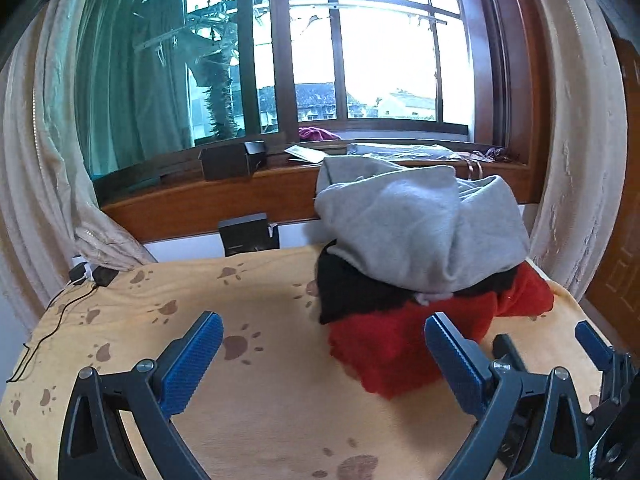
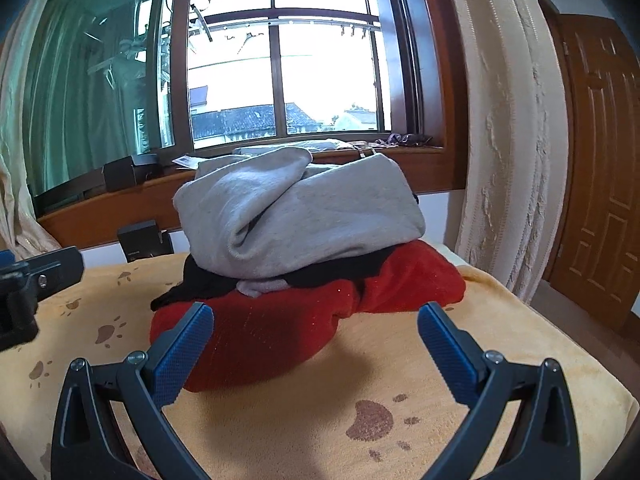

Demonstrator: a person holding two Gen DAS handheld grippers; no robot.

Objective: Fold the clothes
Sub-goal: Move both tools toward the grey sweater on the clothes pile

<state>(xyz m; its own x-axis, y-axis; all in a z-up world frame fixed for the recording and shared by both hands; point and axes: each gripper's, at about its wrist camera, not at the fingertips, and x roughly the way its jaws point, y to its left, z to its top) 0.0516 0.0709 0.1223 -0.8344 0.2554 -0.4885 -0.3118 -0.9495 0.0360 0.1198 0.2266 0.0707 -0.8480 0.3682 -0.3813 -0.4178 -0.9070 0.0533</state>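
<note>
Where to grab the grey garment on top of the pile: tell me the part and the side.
Take the grey garment by its rolled front fold, coming from the near side with the open right gripper. That fold bulges toward the gripper, above the black garment, probably thin enough to pinch.

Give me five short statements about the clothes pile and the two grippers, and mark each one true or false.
1. The grey garment lies on top of the pile. True.
2. The red garment is at the bottom, on the paw-print blanket. True.
3. The left gripper is shut on the red garment. False: its jaws stand open and hold nothing.
4. The right gripper is open. True.
5. The black garment lies alone, apart from the pile. False: it sits between the grey and red ones.
</note>
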